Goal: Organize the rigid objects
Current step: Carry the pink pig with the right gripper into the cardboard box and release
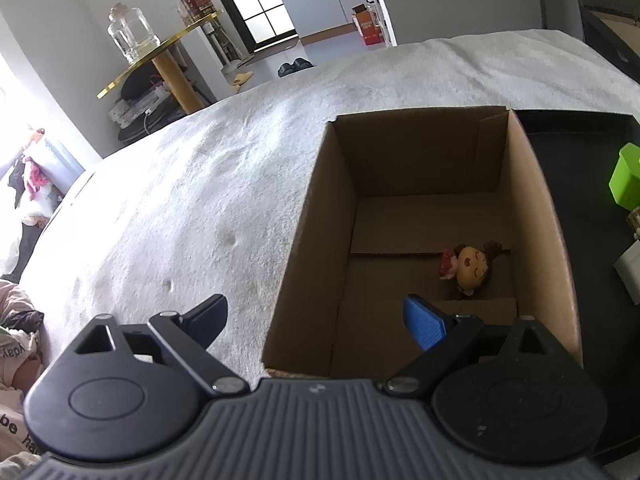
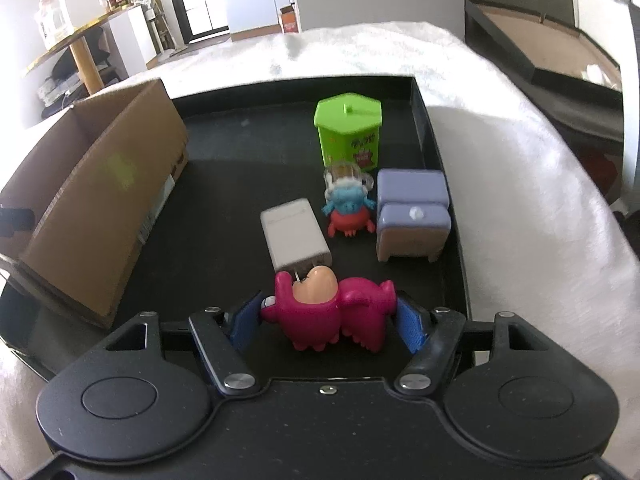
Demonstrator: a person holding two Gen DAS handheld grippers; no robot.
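Left hand-held gripper (image 1: 316, 320) hangs released over the near edge of an open cardboard box (image 1: 320, 208), one finger outside its left wall and the blue-padded one inside. On the box floor, toward the near right corner, lies a small brown-haired doll figurine (image 1: 472, 268). The box sits on a white blanket (image 1: 200, 200), with a black tray (image 1: 592, 280) just beside its right wall.

From the right wrist, the right hand-held gripper (image 2: 326, 320) straddles a magenta toy figure (image 2: 332, 312) at the near end of the tray; both blue pads (image 2: 410, 326) appear to touch its sides, so it looks grasped. Just beyond lies a white charger plug (image 2: 294, 236), touching the figure. Farther right stand a blue-and-red creature toy (image 2: 348, 208), a lilac toy nightstand (image 2: 412, 216) and a green hexagonal container (image 2: 348, 136). The cardboard box stands at the tray's left.
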